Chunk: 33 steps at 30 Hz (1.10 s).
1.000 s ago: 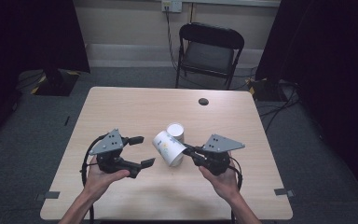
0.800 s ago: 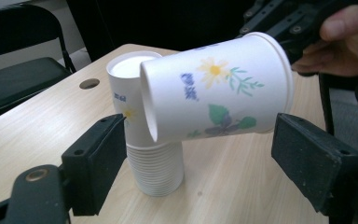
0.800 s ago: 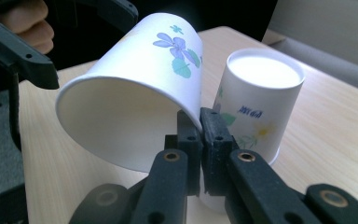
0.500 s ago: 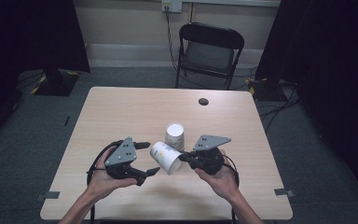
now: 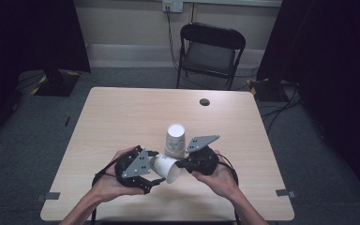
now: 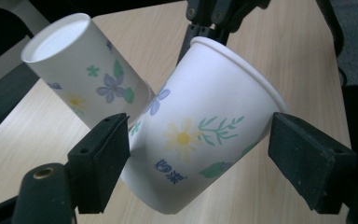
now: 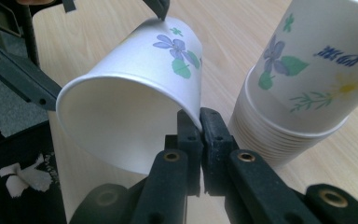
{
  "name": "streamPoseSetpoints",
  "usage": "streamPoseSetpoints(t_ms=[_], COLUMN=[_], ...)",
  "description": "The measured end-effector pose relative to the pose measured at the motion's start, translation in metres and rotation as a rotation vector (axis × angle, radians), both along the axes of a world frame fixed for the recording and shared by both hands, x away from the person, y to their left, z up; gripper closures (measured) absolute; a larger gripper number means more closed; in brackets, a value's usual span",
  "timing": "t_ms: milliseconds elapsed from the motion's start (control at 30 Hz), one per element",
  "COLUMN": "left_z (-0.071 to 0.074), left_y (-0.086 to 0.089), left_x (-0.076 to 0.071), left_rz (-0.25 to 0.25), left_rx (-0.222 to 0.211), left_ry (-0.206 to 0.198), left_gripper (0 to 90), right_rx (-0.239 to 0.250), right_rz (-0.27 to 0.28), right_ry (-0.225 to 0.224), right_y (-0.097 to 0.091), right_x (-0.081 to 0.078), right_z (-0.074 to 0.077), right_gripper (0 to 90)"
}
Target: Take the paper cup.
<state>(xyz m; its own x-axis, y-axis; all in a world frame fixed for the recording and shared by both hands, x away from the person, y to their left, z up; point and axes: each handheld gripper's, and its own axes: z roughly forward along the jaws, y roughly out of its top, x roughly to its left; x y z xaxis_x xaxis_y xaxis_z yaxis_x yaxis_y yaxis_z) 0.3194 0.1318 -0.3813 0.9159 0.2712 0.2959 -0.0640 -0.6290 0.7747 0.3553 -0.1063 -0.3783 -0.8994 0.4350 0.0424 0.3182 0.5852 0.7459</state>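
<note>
The counter lies under both tools. Just beyond the right tool stands a stack of upturned cups. That tool's jaws are pinched tight on the rim of a single flowered paper cup, held on its side. The left tool straddles the cup's body, its jaws just closing in, pads not yet pressing.

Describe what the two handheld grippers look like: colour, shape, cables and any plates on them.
Both are black. The left claw and the right claw each carry a flat grey three-cornered plate on top, dotted with small holes. In the gripper views each claw ends in two blocky black jaws on arms with brass-coloured screw holes. A black cable loops from the left one. The forearms are bare, with no sleeves in view.
</note>
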Motion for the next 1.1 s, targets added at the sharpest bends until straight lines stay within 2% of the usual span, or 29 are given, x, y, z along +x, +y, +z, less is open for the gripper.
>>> streamPoseSetpoints(t_ms=[33, 233, 367, 400, 700, 833, 933, 1100], left_z=[-0.002, -0.008, -0.011, -0.012, -0.015, -0.016, -0.018, -0.018], left_y=[-0.002, -0.006, -0.011, -0.012, -0.018, -0.021, -0.024, -0.025], left_x=[0.000, 0.000, 0.000, 0.001, 0.000, -0.001, -0.001, -0.001], left_rz=[-0.009, -0.021, -0.038, -0.044, -0.039, -0.038, -0.030, -0.024], left_rx=[0.022, 0.042, 0.062, 0.081, 0.054, 0.067, 0.076, 0.079], left_ry=[-0.006, -0.012, -0.031, -0.042, -0.051, -0.052, -0.077, -0.081], left_gripper=[19.8, 18.4, 17.7, 17.3, 16.3, 16.5, 17.4, 18.6], right_rx=[-0.007, -0.015, -0.015, -0.020, -0.014, -0.020, -0.023, -0.028], right_rz=[0.003, 0.006, 0.007, 0.005, -0.010, -0.010, -0.012, -0.022], right_ry=[0.006, 0.030, 0.047, 0.046, 0.068, 0.086, 0.101, 0.122], right_y=[0.000, 0.000, 0.001, 0.001, 0.003, 0.007, 0.010, 0.012], right_x=[0.000, 0.004, 0.006, 0.006, 0.009, 0.010, 0.012, 0.014], right_z=[-0.001, -0.002, -0.002, -0.002, 0.002, 0.002, 0.004, 0.006], right_gripper=[88.1, 88.4, 88.6, 88.6, 88.6, 88.5, 88.6, 88.6])
